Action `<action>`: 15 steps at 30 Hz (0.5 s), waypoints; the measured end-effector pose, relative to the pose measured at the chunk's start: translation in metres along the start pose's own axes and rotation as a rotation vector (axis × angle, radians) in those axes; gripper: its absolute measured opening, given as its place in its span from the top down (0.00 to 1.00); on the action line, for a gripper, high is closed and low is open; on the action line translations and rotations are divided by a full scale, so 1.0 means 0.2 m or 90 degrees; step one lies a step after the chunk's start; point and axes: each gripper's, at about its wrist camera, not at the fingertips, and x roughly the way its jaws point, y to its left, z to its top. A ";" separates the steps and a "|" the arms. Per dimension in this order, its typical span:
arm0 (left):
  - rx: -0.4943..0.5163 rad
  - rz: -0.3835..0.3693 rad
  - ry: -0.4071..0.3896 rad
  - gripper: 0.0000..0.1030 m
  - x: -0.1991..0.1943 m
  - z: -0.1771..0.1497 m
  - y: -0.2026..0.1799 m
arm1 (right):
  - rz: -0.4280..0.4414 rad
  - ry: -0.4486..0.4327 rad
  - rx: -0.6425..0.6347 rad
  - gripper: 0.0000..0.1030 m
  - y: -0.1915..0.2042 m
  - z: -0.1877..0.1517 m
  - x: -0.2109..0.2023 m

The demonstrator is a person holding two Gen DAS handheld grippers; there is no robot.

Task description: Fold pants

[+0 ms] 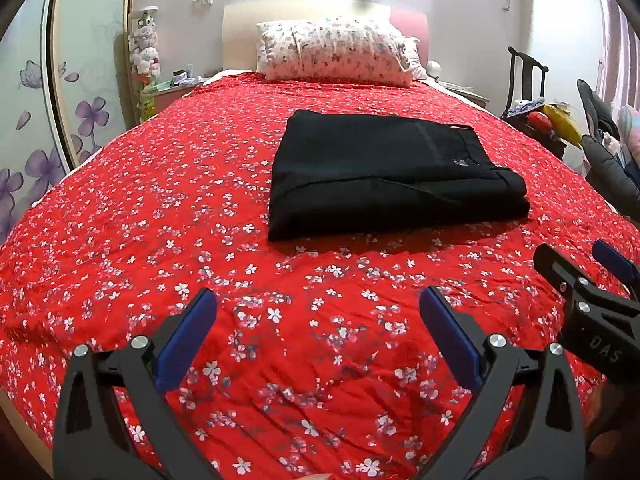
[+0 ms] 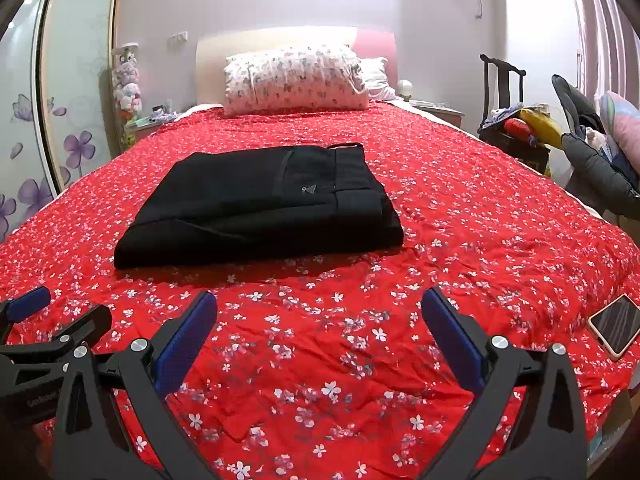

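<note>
Black pants (image 1: 392,172) lie folded into a thick rectangle on the red flowered bedspread (image 1: 160,220), waistband to the right. They also show in the right wrist view (image 2: 264,208). My left gripper (image 1: 318,316) is open and empty, held above the bedspread short of the pants. My right gripper (image 2: 320,316) is open and empty too, also short of the pants. The right gripper appears at the right edge of the left wrist view (image 1: 584,276); the left gripper appears at the left edge of the right wrist view (image 2: 60,316).
A phone (image 2: 614,330) lies on the bedspread's right side. A flowered pillow (image 1: 332,48) sits at the headboard. A chair with clutter (image 2: 516,128) and dark clothes (image 2: 600,168) stand to the bed's right. A wardrobe with purple flowers (image 1: 36,128) is at the left.
</note>
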 end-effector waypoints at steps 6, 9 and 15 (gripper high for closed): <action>0.005 0.000 0.000 0.02 0.00 -0.01 -0.02 | 0.000 0.001 0.003 0.01 -0.01 0.00 0.01; 0.003 0.000 0.001 0.02 0.00 -0.01 -0.02 | 0.001 0.000 0.003 0.01 -0.01 -0.01 0.01; -0.001 0.003 0.002 0.02 0.00 -0.01 -0.01 | 0.001 0.001 0.003 0.01 -0.01 0.00 0.01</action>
